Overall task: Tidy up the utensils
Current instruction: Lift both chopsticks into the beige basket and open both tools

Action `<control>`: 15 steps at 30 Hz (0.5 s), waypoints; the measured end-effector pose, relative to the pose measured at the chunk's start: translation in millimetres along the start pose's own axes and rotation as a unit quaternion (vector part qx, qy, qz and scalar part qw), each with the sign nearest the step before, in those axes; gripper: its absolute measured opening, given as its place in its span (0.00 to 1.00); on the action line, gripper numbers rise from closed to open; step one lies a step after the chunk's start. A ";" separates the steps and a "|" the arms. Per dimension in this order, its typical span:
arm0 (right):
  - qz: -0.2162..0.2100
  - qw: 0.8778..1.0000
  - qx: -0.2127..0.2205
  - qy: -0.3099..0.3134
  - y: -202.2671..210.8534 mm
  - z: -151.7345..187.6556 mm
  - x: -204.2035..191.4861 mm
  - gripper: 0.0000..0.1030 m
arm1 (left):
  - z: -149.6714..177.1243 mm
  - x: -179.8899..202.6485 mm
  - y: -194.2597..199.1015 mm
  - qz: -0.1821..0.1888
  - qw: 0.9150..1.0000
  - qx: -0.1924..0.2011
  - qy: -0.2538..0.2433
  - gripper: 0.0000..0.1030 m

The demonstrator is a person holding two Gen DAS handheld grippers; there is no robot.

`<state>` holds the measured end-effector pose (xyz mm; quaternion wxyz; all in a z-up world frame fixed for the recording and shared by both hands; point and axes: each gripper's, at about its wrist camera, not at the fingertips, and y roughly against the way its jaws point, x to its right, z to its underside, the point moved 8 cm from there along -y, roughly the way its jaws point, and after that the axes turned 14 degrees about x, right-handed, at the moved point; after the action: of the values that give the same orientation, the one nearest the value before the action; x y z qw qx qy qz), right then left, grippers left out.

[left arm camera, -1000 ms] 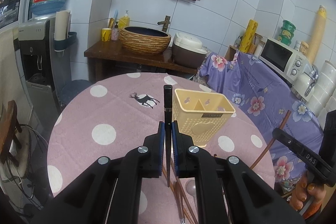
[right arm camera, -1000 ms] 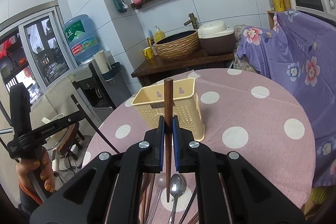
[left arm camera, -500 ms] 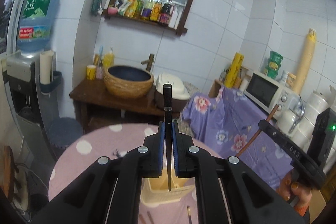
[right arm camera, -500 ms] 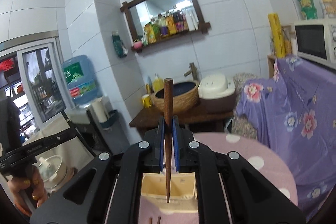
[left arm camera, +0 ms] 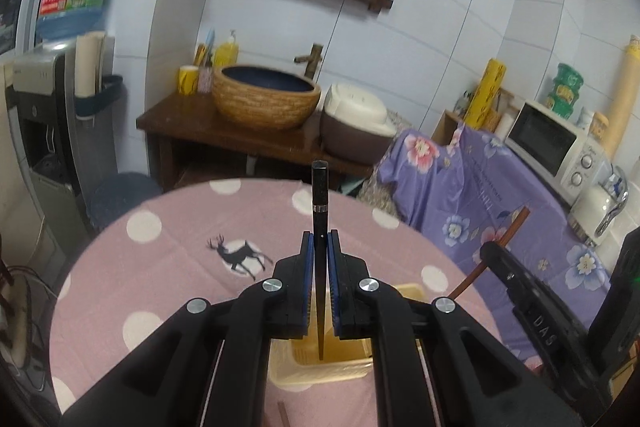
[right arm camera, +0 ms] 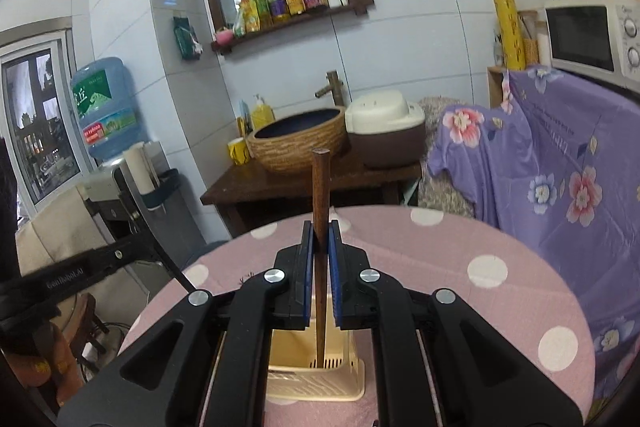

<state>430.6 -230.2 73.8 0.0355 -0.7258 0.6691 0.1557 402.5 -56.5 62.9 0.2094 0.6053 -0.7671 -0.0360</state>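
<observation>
A: What do the two hands carry?

B: The left gripper (left arm camera: 319,259) has its jaws closed on a black chopstick (left arm camera: 320,203); its thin tip hangs over the open top of the cream utensil basket (left arm camera: 320,375). The right gripper (right arm camera: 320,255) pinches a brown wooden chopstick (right arm camera: 320,195), its tip down inside the same basket (right arm camera: 320,379), near the slotted floor.

A: Where does the basket stand?

B: On the round table (left arm camera: 160,267) with the pink polka-dot cloth, near its front edge, mostly hidden by the jaws.

A: Anything close by?

B: In the left view the right gripper (left arm camera: 520,291) crosses from the right, its brown stick (left arm camera: 500,243) slanting toward the basket. One loose brown stick (left arm camera: 283,413) lies by the front edge. Past the far edge stand a wooden stand with a woven basin (left arm camera: 266,103), a rice cooker (left arm camera: 356,123) and a water dispenser (left arm camera: 44,131); a purple flowered cloth (right arm camera: 560,163) hangs beside the right edge.
</observation>
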 end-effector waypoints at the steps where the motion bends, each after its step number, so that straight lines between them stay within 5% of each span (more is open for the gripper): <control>1: 0.001 1.000 -0.004 -0.002 -1.9 4.6 2.6 0.08 | 6.5 -2.1 -1.9 -0.001 1.000 -0.005 0.001 0.08; 12: 0.003 1.000 -0.010 -0.018 -3.2 19.7 16.9 0.09 | 33.5 -9.3 -14.1 -0.012 0.999 -0.028 -0.014 0.08; 14: 0.003 1.000 -0.013 -0.016 -1.7 22.2 17.0 0.20 | 34.5 -7.4 -11.8 -0.006 0.999 -0.029 -0.017 0.09; 15: 0.003 1.000 -0.015 -0.018 0.2 23.5 17.3 0.36 | 35.6 -5.9 -8.6 -0.002 0.999 -0.030 -0.020 0.12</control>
<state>427.2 -240.7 46.7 0.0361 -0.7211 0.6684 0.1790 398.4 -60.3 26.2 0.2121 0.5996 -0.7684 -0.0712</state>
